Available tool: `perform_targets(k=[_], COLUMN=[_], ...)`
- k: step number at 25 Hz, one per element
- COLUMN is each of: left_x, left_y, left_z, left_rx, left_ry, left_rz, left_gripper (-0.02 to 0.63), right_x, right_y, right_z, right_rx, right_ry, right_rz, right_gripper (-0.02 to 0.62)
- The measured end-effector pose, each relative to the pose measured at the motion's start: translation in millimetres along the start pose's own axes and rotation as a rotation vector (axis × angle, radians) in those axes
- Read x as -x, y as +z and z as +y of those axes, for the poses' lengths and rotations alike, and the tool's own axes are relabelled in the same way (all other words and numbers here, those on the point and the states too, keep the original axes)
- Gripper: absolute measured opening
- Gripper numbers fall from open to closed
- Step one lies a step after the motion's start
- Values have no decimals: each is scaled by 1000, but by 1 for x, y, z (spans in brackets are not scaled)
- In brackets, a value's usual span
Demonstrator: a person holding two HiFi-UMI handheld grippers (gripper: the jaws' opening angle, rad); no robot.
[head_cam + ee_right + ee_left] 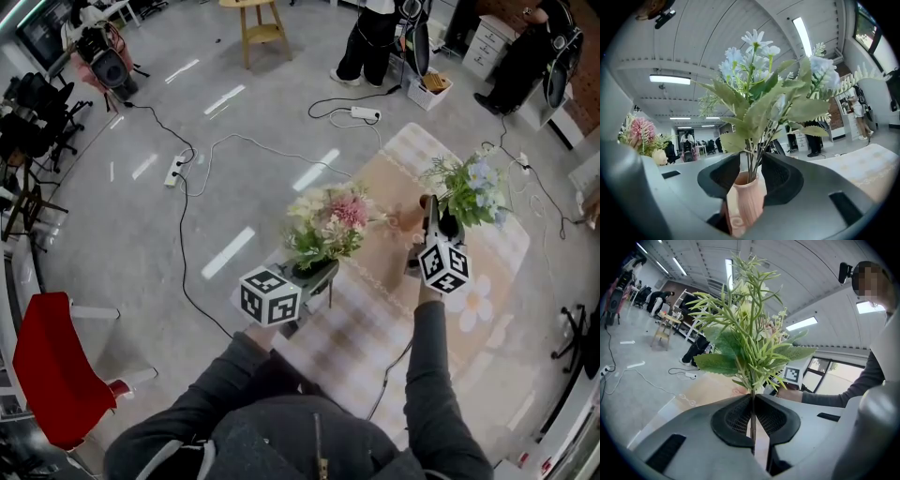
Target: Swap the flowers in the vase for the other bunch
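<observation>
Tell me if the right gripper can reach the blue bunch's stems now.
Likely yes: the right gripper stands open with those stems between its jaws, above the pink vase; nothing blocks them.

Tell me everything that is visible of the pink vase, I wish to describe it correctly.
The vase is slim, pale pink and matt, perhaps ceramic or plastic, with a slightly flared rim. It stands upright on the cloth-covered table. The stems of the blue-and-white bunch stand in its mouth. The right gripper has its jaws apart, one on each side of the neck, and neither pad seems to press on it.
</observation>
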State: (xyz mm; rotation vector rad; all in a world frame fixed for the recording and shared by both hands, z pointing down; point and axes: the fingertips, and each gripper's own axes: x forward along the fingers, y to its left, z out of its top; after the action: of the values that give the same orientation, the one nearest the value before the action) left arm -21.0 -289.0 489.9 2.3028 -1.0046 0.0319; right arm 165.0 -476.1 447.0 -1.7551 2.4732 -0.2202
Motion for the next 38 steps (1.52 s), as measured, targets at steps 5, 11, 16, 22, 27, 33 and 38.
perform_targets(k=[5, 11, 16, 22, 27, 33, 38], left_x=[1, 3, 6, 13, 12, 7, 4], left_y=[0, 1, 0, -8, -16, -34, -44], left_z=[-5, -13, -23, -38, -46, -63, -68], left_rx=[-5, -11, -20, -27, -33, -44, -50], left_ry=[-7, -21, -36, -48, -62, -78, -96], left_rz=[-1, -5, -12, -13, -1, 16, 23], left_gripper=[26, 26, 26, 26, 26, 26, 26], right_x=[5, 15, 32, 62, 92, 143, 185], right_y=[-2, -4, -12, -25, -27, -27, -26], right_z=[0, 5, 9, 15, 22, 25, 36], right_rx=[0, -12, -22, -55, -118, -205, -265], right_ry=[3, 1, -7, -12, -11, -27, -41], right_rz=[8, 17, 34, 62, 63, 73, 93], right_gripper=[106, 136, 147, 148, 147, 147, 147])
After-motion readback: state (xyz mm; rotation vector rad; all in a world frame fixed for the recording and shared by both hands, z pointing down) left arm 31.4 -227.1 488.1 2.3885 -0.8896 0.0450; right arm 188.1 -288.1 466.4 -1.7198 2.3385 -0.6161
